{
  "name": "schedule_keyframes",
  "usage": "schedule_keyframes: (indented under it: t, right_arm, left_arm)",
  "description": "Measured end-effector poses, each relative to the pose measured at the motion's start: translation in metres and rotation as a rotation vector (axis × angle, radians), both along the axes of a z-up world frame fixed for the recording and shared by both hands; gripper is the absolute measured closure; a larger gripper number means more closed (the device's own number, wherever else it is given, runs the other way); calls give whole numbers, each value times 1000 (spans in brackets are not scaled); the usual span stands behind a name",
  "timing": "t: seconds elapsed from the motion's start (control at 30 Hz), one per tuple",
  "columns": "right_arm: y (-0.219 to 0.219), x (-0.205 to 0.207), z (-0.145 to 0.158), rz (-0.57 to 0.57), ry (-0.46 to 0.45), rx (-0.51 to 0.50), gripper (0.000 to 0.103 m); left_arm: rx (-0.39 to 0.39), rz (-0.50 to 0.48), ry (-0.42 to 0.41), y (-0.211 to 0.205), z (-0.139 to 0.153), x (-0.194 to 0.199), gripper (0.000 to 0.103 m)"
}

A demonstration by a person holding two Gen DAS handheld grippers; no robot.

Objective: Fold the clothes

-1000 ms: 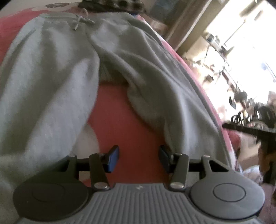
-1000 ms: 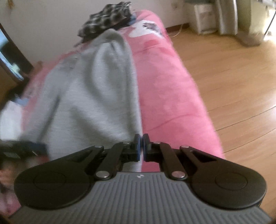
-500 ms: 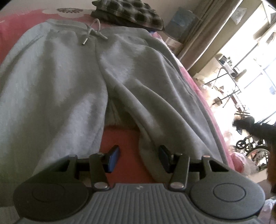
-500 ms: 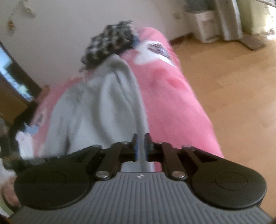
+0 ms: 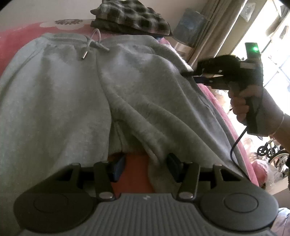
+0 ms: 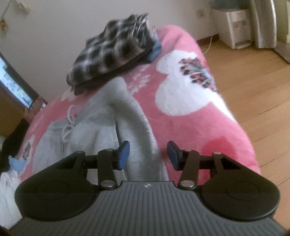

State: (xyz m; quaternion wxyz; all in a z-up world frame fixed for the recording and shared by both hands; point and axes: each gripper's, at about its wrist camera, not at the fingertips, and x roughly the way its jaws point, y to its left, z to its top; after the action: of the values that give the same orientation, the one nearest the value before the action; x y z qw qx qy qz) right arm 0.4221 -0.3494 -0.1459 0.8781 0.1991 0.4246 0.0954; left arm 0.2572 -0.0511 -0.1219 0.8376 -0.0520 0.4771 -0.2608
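Grey sweatpants (image 5: 76,101) are spread flat across the pink blanket (image 6: 181,112), waistband at the far end, both legs running toward the near edge. A white drawstring (image 5: 90,45) is tied at the waistband, its metal tip lying on the fabric. The legs are parted near the crotch, where blanket shows through. Beyond the waistband, a folded plaid garment (image 6: 112,49) is stacked.

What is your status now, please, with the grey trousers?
Left gripper open over the crotch gap. Right gripper jaws closing, grey trousers edge between, not pinched. Trousers spread on pink blanket. Plaid pile beyond waistband, clear.
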Motion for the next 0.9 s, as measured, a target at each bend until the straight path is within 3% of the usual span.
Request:
schedule_keyframes:
  t: [0.03, 0.13, 0.23, 0.33, 0.43, 0.53, 0.63, 0.7, 0.83, 0.9]
  right_arm:
    - [7, 3, -1, 24, 9, -43, 99]
    - [24, -1, 11, 71, -55, -168, 100]
    - [23, 2, 27, 34, -129, -290, 100]
    - [22, 13, 19, 18, -120, -344, 100]
    - [36, 16, -5, 62, -114, -467, 99]
    - [31, 17, -7, -4, -104, -410, 97]
    - [13, 17, 8, -93, -91, -270, 91]
    - [7, 18, 21, -137, -134, -208, 90]
    - [29, 26, 40, -63, -246, -244, 90]
    - [47, 34, 31, 43, -211, -238, 91]
  left_arm:
    - [1, -2, -3, 0, -1, 1, 50]
    - [17, -19, -4, 0, -1, 2, 52]
    - [27, -33, 7, 1, -1, 3, 53]
    - [25, -39, 21, 4, -2, 4, 53]
    - [22, -46, 22, 7, -2, 4, 53]
    - [13, -48, 23, 13, -2, 2, 54]
    - [9, -55, 21, 16, -1, 0, 54]
    - [15, -63, 20, 16, 1, 1, 54]
    - [17, -54, 25, 17, 3, 0, 54]
    - [20, -44, 25, 20, 4, -1, 54]
